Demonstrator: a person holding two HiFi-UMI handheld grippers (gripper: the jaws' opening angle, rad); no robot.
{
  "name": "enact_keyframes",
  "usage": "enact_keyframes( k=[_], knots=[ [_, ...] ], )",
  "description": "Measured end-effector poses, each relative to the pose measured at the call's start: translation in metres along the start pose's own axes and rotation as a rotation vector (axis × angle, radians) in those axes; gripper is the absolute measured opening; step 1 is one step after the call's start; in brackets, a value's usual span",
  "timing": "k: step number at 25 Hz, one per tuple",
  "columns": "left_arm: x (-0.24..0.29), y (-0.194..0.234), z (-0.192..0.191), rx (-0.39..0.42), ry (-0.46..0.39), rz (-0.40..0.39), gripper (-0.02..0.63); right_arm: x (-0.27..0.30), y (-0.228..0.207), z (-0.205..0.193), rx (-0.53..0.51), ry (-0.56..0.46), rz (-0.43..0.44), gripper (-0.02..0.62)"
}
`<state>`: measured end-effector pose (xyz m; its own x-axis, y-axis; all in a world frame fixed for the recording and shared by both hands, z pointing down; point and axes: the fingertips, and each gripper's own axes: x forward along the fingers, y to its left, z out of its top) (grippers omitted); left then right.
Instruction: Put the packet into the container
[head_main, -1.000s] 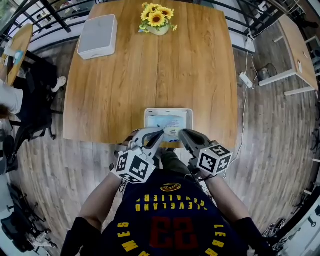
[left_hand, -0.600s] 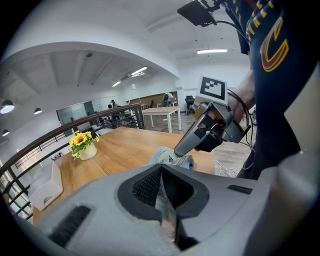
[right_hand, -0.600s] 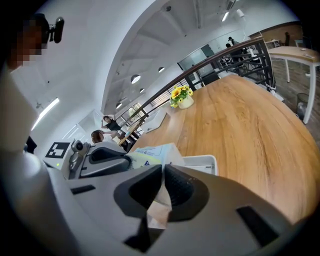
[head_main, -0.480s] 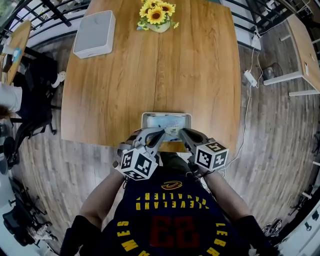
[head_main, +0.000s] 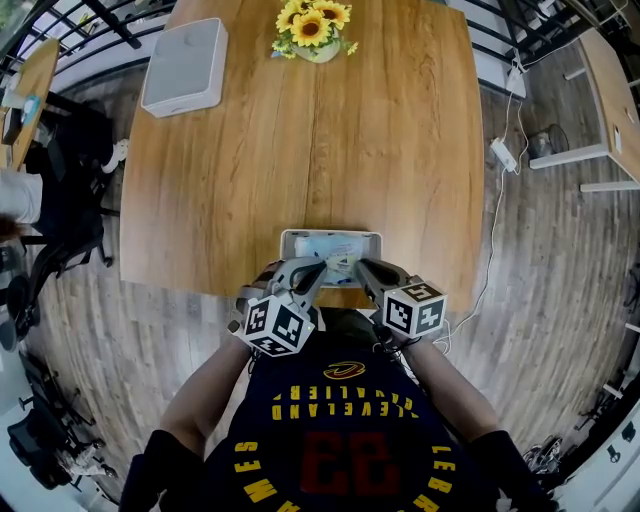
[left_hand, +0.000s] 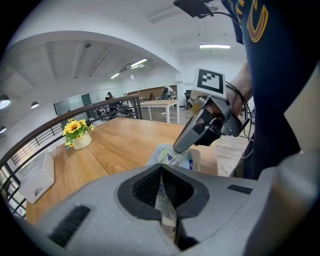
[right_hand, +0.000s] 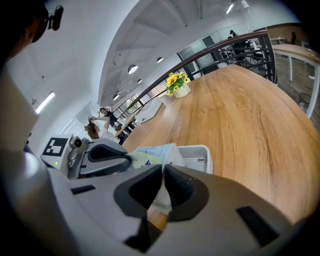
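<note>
Packet (head_main: 335, 250), pale blue-white plastic with print, is up between my two tools right over the white container (head_main: 291, 238). Its lower part looks to be down inside the walls, but I can't tell if it touches the bottom. Left tool (head_main: 318, 266) is clamped shut on the packet's left edge; in the left gripper view a strip of packet (left_hand: 170, 156) is pinched flat between the dark pads (left_hand: 148, 186), jaws together on it. Right tool (head_main: 362, 266) does the same on the right edge; in the right gripper view its jaws meet on a white fold of the packet (right_hand: 152, 152), with the container (right_hand: 199, 151) just behind. Each tool shows in the other's camera: right tool (left_hand: 179, 147) with its tip on the packet, left tool (right_hand: 127, 159) touching it from the other side. Both point forward and down, marker cubes toward me. The container sits at the near edge of the wooden desk (head_main: 300, 150), roughly centred. At the far edge are a pot of sunflowers (head_main: 312, 25) and a flat white box (head_main: 185, 68) at the far left corner, both well apart from the container. Grey plank floor (head_main: 540, 260) surrounds the desk.
</note>
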<state>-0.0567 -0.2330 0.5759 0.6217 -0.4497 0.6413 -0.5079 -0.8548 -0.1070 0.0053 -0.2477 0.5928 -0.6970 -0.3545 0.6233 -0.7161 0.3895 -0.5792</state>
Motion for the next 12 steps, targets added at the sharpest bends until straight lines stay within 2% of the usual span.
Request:
enact_keyframes(
  k=[5, 12],
  knots=[
    [0.009, -0.003, -0.006, 0.006, 0.021, -0.019, 0.008, 0.002, -0.006, -0.003, -0.071, 0.031, -0.054, 0.028],
    [0.017, -0.003, -0.014, 0.005, 0.037, -0.03, 0.008, 0.006, -0.012, -0.009, -0.066, 0.042, -0.074, 0.028]
  ],
)
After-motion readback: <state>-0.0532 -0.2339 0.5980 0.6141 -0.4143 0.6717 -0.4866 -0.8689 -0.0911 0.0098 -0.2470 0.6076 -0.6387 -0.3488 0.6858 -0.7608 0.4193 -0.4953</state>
